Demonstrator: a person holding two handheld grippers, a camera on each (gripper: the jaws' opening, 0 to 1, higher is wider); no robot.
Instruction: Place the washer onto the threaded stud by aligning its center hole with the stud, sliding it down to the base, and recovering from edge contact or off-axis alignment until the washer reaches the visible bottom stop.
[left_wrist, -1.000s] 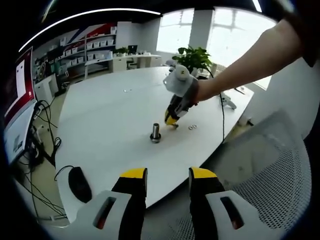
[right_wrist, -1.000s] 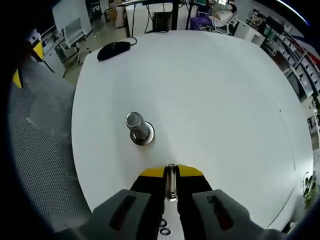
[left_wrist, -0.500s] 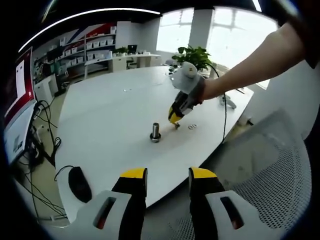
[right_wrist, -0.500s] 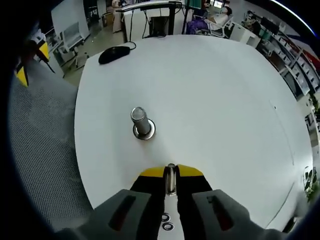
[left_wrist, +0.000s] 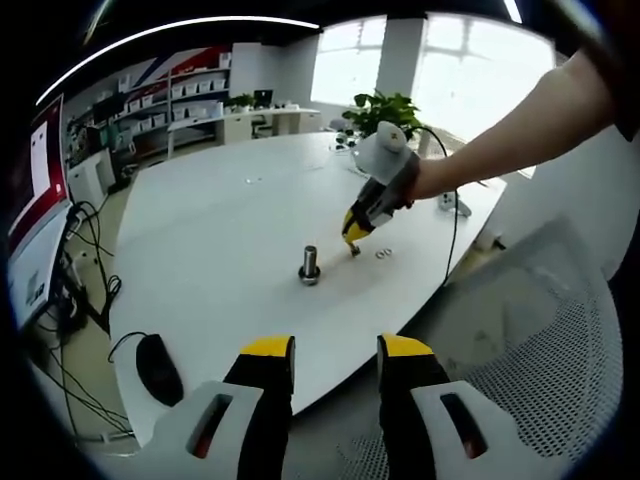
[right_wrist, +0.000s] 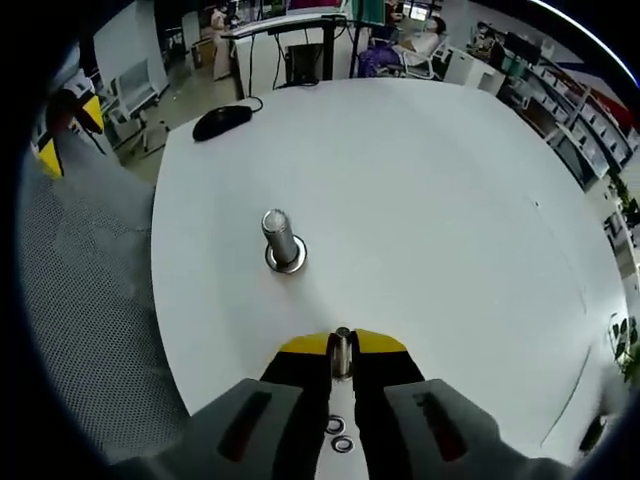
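The right gripper (right_wrist: 342, 352) had its jaws pressed on a washer (right_wrist: 342, 353) held edge-up, above the white table (right_wrist: 440, 210) near its edge. The threaded stud (right_wrist: 280, 238) stood upright ahead, a little to the left, apart from the washer. Two spare washers (right_wrist: 339, 435) lay on the table beneath the gripper. The left gripper (left_wrist: 338, 352) hung with jaws spread and nothing between them, off the table's near edge, beside a mesh chair (left_wrist: 530, 340). A black mouse (left_wrist: 159, 367) lay near the table's corner.
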